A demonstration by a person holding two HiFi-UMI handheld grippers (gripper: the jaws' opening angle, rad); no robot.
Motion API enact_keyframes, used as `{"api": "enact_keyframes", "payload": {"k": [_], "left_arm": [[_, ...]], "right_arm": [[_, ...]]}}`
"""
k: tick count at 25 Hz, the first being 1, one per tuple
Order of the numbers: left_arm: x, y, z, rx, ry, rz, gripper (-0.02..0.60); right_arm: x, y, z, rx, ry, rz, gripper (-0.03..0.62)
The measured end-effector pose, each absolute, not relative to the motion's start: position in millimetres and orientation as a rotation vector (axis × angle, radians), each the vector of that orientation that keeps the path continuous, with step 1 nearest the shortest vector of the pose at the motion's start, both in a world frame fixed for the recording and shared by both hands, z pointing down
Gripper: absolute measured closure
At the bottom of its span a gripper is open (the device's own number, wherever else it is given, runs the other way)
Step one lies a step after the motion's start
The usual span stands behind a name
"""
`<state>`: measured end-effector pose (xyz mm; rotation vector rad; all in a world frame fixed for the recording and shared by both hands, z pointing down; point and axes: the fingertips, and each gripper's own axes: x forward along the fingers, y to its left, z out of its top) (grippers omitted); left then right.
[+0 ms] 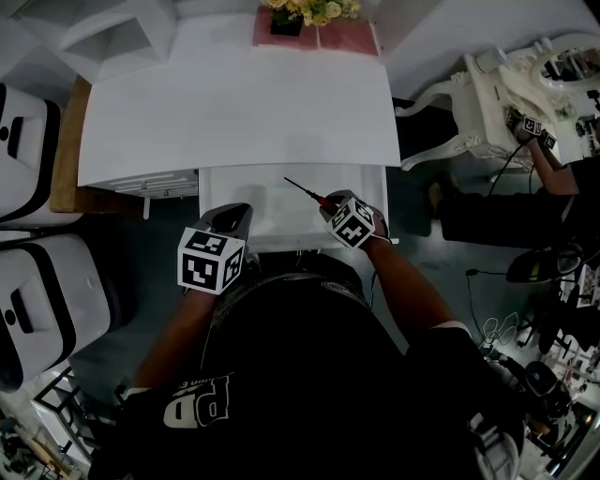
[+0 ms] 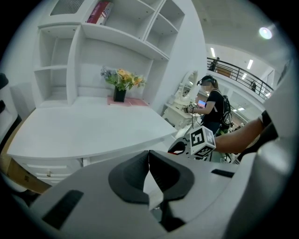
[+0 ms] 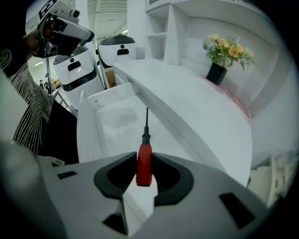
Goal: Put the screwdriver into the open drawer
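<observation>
A screwdriver [image 3: 145, 161] with a red handle and a thin dark shaft is clamped in my right gripper [image 3: 144, 172], its tip pointing out over the open white drawer [image 3: 117, 122]. In the head view the right gripper [image 1: 330, 208] hangs over the drawer's [image 1: 246, 208] right front part, with the screwdriver [image 1: 307, 194] slanting up and left. My left gripper [image 1: 228, 225] sits at the drawer's front left corner. Its jaws meet in the left gripper view, with the left gripper [image 2: 148, 163] holding nothing.
The white desk top [image 1: 234, 103] lies beyond the drawer, with a vase of flowers [image 1: 298, 13] at its back edge. White machines [image 1: 37, 300] stand to the left. Another person [image 2: 212, 105] works at a white dressing table [image 1: 511, 94] on the right. Cables lie on the floor.
</observation>
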<state>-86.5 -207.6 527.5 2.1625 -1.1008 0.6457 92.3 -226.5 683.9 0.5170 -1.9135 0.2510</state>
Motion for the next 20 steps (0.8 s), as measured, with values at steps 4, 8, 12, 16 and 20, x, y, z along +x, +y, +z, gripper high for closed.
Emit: {"api": "enact_keyframes", "payload": {"k": [4,8,12,16,20], "left_arm": [[-88,-208,527,2.154,-1.112,0.641,0.566],[-91,-206,528,2.142,-1.125,0.637,0.566],[-93,-204,530,2.125,-1.137,0.634,0.566],[-96,-201,532,2.109,-1.151,0.631,0.566],[-99,-199,532,2.091,-1.172,0.625,0.566]], "right_arm": [[93,-223,695,0.495,-1.899,0.277,0.484],[92,-221,703,0.478,-1.886,0.278,0.484],[90,-220,709,0.449,-1.876,0.267,0.484],[86,-219,717,0.431,-1.874,0.263,0.485],[80,-221,721,0.406,-1.876,0.243,0.485]]}}
